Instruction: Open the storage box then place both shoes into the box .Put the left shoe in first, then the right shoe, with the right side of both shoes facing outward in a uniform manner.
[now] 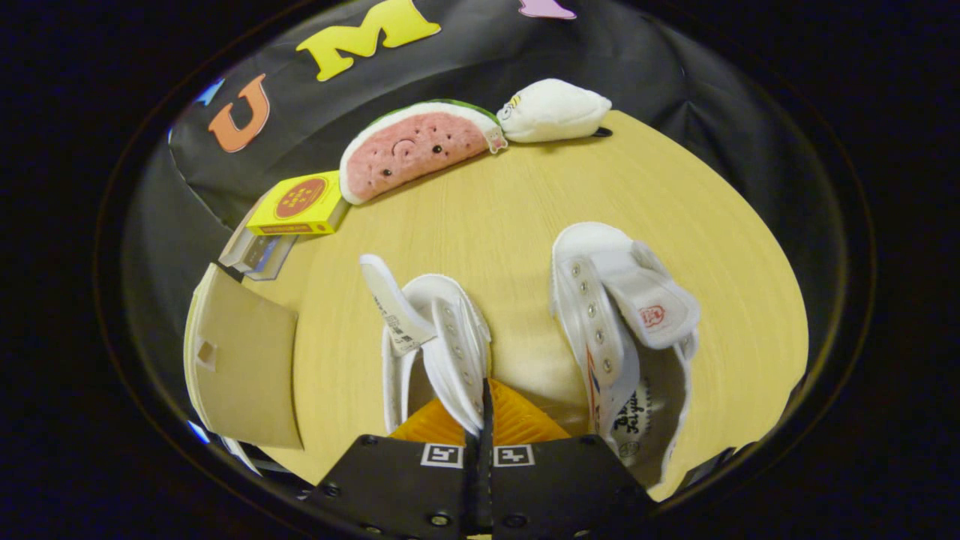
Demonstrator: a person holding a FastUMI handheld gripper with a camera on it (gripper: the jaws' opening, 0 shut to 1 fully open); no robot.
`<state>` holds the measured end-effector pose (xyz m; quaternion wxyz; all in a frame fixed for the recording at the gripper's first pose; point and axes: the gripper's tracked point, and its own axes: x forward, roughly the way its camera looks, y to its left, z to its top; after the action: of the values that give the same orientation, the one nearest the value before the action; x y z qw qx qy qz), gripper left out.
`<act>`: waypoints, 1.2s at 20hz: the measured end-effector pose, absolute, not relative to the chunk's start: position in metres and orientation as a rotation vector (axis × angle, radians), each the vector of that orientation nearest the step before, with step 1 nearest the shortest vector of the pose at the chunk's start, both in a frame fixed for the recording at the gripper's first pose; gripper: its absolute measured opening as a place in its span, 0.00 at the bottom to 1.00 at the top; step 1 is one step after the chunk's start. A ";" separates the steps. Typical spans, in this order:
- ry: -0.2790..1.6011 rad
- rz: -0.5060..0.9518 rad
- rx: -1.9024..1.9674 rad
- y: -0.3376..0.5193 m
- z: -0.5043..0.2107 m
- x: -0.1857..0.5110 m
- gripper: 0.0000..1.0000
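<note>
- My gripper (486,405) has its fingers pinched together on the side wall of the near shoe (435,337); a fold of white canvas runs down into the slit between them, so I judge I am holding that shoe by its collar.
- The other shoe (626,337) stands apart at about 2 o'clock from my fingers, tongue flopped open, bare table between the two.
- Which shoe is left and which right I cannot tell for sure from here.
- Handling, as I judge it: light, soft canvas, floppy upper, no laces. The wall will fold under the pinch and the sole will hang and swing. A grip nearer the heel, where the shoe looks stiffer, would serve better. Not fragile, not slippery.
- The storage box (244,360) lies at about 9 o'clock, its tan flap close to the table's edge.
- Room: open tabletop (510,217) ahead at 12 o'clock. Far off sit a yellow carton (300,204) at 10 o'clock, a watermelon plush (416,148) at 11 and a white plush (553,111) just past 12.
- The table edge curves near at 3 o'clock, beyond the far shoe.
</note>
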<state>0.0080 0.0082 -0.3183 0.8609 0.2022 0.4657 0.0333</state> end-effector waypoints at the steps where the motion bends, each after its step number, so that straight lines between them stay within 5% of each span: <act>1: 0.981 0.065 0.442 0.013 -0.312 0.004 0.00; 16: 0.808 0.019 0.572 0.195 -0.117 -0.028 0.00; 24: 0.845 0.077 0.643 0.343 -0.113 -0.018 0.00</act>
<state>-0.0180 0.3430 -0.1130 0.8617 0.3065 0.4028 0.0366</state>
